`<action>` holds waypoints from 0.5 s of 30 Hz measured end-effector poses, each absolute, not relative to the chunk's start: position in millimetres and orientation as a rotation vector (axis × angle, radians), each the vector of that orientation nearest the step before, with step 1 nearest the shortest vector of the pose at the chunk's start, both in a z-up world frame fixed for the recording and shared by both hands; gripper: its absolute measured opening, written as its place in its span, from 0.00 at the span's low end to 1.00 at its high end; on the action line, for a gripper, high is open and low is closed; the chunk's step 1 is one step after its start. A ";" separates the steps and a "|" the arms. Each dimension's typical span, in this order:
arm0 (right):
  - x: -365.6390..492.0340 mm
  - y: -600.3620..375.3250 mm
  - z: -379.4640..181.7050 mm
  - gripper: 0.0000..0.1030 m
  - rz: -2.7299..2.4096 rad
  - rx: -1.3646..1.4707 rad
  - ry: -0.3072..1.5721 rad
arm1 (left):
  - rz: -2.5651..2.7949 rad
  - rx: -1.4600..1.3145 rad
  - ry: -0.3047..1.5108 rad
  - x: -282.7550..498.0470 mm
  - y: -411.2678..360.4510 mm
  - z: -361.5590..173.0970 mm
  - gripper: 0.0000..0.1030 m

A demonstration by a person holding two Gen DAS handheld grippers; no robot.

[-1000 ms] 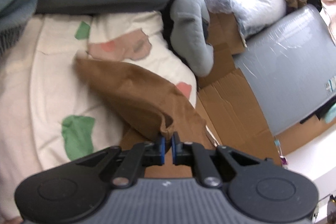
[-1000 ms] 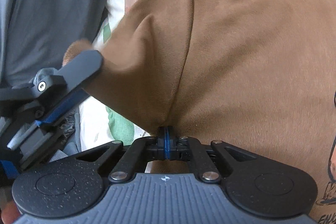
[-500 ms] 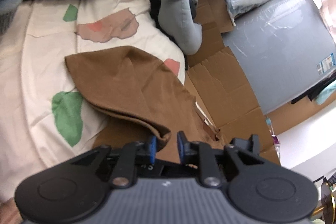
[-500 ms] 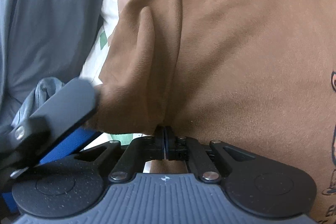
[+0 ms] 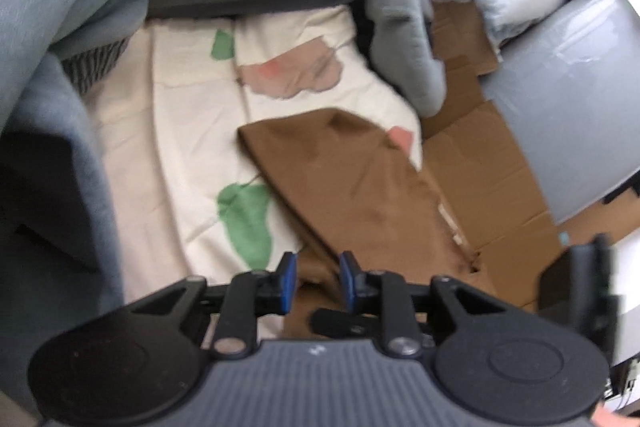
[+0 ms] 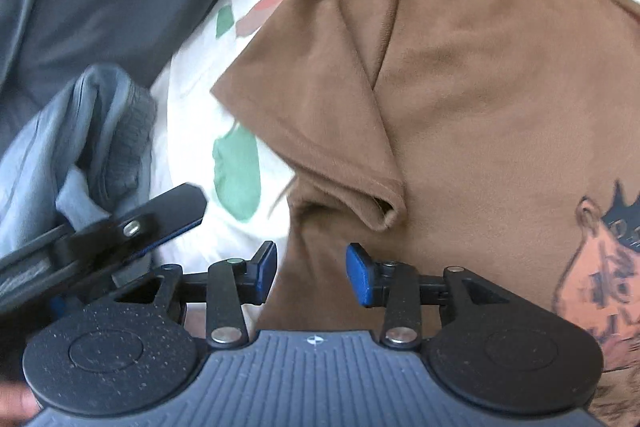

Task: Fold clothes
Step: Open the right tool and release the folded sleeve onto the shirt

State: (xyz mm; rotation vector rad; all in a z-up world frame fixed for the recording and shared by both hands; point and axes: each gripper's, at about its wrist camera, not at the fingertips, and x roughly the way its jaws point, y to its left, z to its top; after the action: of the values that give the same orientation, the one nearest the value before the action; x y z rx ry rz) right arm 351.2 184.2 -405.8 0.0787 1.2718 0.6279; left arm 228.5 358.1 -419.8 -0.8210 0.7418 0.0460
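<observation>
While brown shirt (image 6: 480,75) lies on sheet (image 5: 180,131) | left gripper (image 5: 314,277) spread | right gripper (image 6: 311,271) spread, holding nothing

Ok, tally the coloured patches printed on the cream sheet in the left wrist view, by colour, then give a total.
Green patches: 2, a small one near the dark grey cushion and a larger one beside the brown T-shirt.
Pink patches: 2, a large pink-and-tan one and a small one at the brown T-shirt's far edge.
Total: 4 on the cream sheet; the shirt may hide more.
</observation>
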 end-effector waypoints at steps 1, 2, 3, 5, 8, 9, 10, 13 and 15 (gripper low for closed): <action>350.3 183.6 -402.8 0.44 0.634 0.048 1.274 | 0.047 -0.818 0.760 229.8 357.8 -422.9 0.24; 347.8 172.6 -400.6 0.44 0.638 0.023 1.272 | 0.046 -0.810 0.773 230.7 357.0 -425.4 0.24; 349.2 170.4 -396.9 0.44 0.639 0.001 1.269 | 0.046 -0.801 0.784 231.5 356.1 -427.7 0.24; 353.5 165.9 -390.0 0.44 0.637 -0.038 1.263 | 0.046 -0.778 0.801 233.0 354.2 -431.3 0.24; 362.1 162.1 -384.7 0.45 0.631 -0.089 1.260 | 0.045 -0.759 0.816 236.1 350.8 -436.4 0.24; 364.8 162.0 -384.0 0.46 0.634 -0.105 1.262 | 0.044 -0.753 0.821 237.2 349.7 -438.1 0.24; 366.9 163.5 -383.8 0.50 0.642 -0.129 1.261 | 0.044 -0.747 0.826 238.2 348.6 -439.8 0.24; 371.1 166.7 -383.6 0.51 0.663 -0.190 1.245 | 0.037 -0.724 0.841 242.0 343.9 -444.4 0.24; 373.7 167.3 -385.8 0.51 0.673 -0.208 1.241 | 0.026 -0.712 0.850 245.0 340.2 -447.2 0.24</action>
State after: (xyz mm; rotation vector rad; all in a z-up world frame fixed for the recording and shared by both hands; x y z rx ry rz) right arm 373.7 167.3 -385.8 -0.2080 1.2407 0.6727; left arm 245.0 340.2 -447.2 -0.7120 0.8503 0.0264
